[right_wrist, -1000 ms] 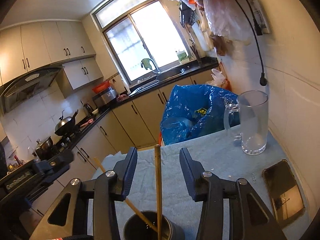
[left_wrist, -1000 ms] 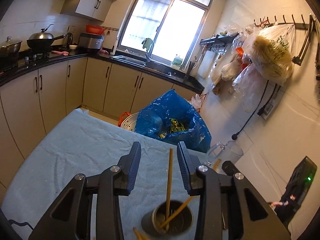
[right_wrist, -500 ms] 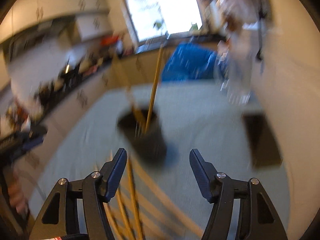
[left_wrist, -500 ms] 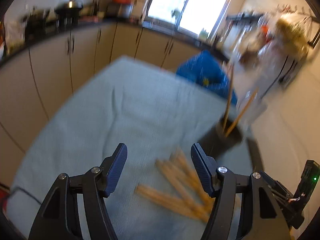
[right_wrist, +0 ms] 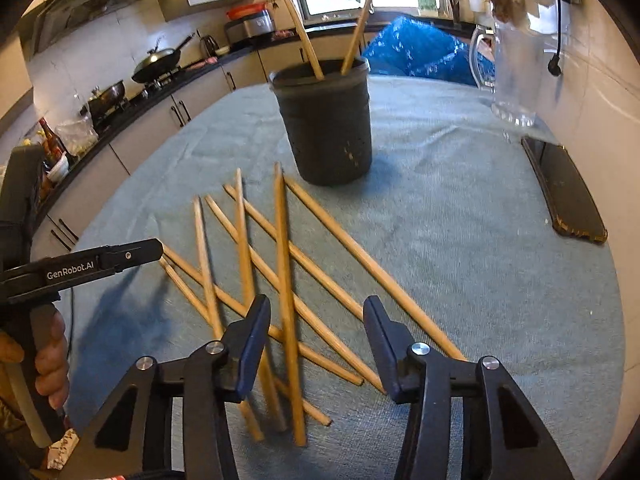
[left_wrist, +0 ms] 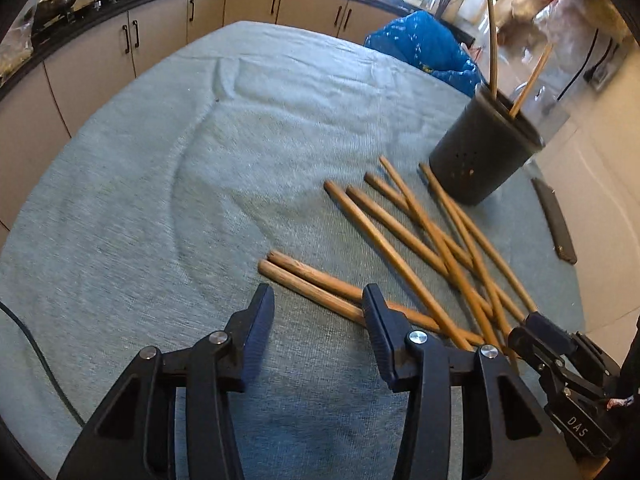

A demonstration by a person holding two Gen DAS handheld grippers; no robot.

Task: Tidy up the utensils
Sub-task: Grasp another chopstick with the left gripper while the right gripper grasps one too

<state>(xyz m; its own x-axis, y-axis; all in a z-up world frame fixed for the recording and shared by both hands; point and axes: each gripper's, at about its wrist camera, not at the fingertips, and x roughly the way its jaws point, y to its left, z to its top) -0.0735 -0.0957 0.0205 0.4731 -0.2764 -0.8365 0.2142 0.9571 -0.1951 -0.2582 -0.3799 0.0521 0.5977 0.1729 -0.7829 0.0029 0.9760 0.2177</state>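
— Wooden chopsticks (right_wrist: 288, 264) lay scattered & crossed on the grey-green cloth (left_wrist: 160, 184), right?

— Yep, loose pile just in front of the dark holder (right_wrist: 326, 124). Two more sticks (right_wrist: 356, 20) stood tilted inside it, tips leaning apart.

— Where was the left gripper (left_wrist: 318, 312)?

— Pointed down over the cloth at the near end of the pile. Jaws were closing, w/ nothing pressed between the pads. Its right finger sat over the two thick sticks (left_wrist: 304, 276) closest to it; can't tell if it touched them.

— And the right gripper (right_wrist: 316, 322)?

— Also angled down, over the pile's other side. Jaws closing too. A couple of chopsticks ran through the gap between the fingers, but pads weren't pinching any of them.

— Did the two tools see each other?

— Yes. Right view showed the left tool's black finger at the left edge, w/ a hand (right_wrist: 48, 364) round its handle.

— Other stuff on the table?

— Glass pitcher (right_wrist: 512, 72) behind the holder towards the wall, dark phone (right_wrist: 564, 192) flat near the right edge, blue plastic bag (right_wrist: 420, 54) beyond the far edge.
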